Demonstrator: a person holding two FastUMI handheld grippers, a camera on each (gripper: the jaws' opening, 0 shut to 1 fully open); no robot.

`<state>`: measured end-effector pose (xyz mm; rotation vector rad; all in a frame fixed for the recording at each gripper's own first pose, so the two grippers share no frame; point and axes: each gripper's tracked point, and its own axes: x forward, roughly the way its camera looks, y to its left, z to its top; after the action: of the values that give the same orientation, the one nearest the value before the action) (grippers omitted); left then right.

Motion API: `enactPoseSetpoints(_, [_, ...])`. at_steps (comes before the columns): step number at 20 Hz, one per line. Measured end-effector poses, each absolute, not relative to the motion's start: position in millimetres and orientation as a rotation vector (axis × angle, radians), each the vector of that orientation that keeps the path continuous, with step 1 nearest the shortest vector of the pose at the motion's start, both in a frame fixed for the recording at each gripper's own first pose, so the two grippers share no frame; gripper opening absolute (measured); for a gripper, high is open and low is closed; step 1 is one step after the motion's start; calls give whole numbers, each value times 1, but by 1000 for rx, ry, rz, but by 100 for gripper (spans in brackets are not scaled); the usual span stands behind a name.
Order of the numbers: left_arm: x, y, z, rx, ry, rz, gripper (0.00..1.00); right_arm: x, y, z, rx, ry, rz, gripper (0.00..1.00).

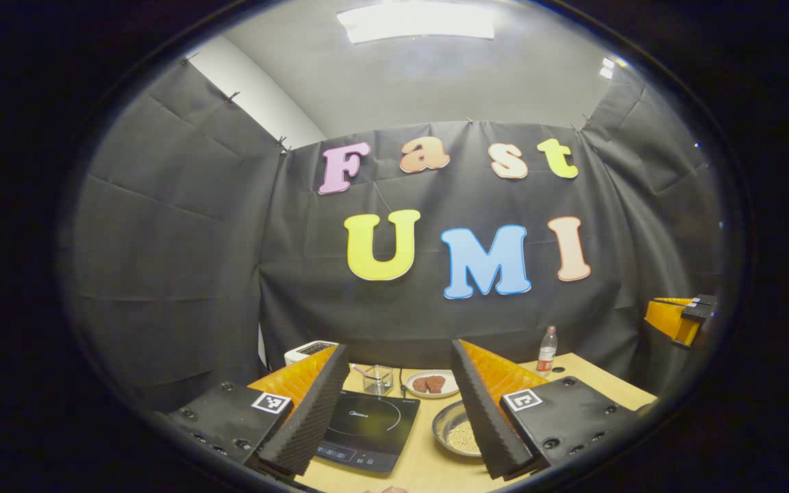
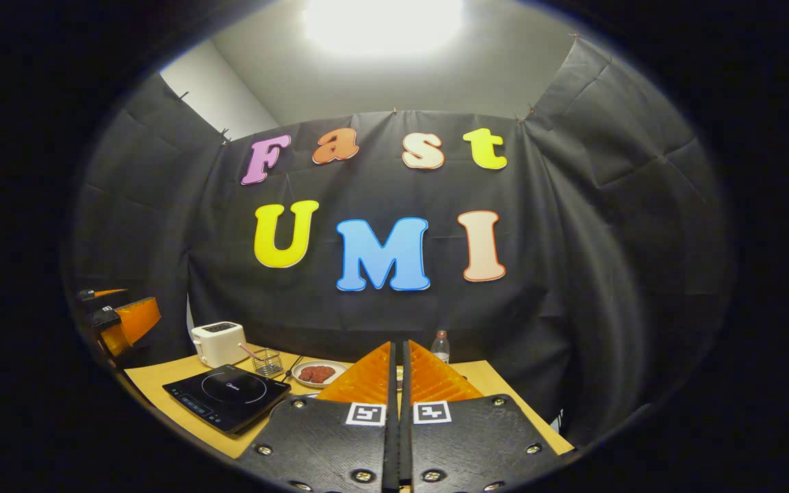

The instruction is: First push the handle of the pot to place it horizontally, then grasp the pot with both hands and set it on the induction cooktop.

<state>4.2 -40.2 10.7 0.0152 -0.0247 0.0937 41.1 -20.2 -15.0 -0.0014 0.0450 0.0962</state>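
Observation:
The pot (image 1: 455, 433) is a shallow metal pan holding pale grains, on the wooden table just right of the black induction cooktop (image 1: 367, 428). My left gripper (image 1: 398, 344) hovers above and in front of both, open, with nothing between its fingers. Its right finger hides the pot's right side, and I cannot make out the handle. My right gripper (image 2: 399, 344) is shut, its fingers pressed together on nothing, held above the table. In the right gripper view the cooktop (image 2: 227, 396) lies to the lower left. The right gripper (image 1: 682, 318) also shows far right in the left gripper view.
Behind the cooktop stand a white toaster (image 2: 216, 342), a wire basket (image 1: 377, 378), a plate of red meat (image 1: 432, 383) and a small bottle (image 1: 546, 349). The left gripper (image 2: 117, 318) shows at the left edge of the right gripper view. Black cloth walls the table (image 2: 497, 383).

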Motion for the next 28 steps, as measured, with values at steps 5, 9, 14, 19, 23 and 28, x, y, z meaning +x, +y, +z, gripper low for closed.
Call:
enactPoseSetpoints(5, [-2, -36, 11, 35, -24, 143, 94, 51, 2, -29, 11, 82, 197, 0])
enactPoseSetpoints(9, [4, -23, 8, 38, -12, 174, 94, 58, 38, -58, 28, 166, 309, 0])
enactPoseSetpoints(14, [25, -8, 2, 40, -7, 172, 94, 65, 82, -94, 28, 263, 410, 1])
enactPoseSetpoints(19, [52, 13, 4, 31, -21, 173, 99, 69, 127, -133, 2, 368, 512, 0])
enactPoseSetpoints(23, [67, 34, -3, 34, -9, 191, 96, 64, 161, -167, -9, 464, 590, 1])
enactPoseSetpoints(28, [71, 58, -19, 36, 18, 220, 97, 55, 190, -207, -51, 558, 660, 0])
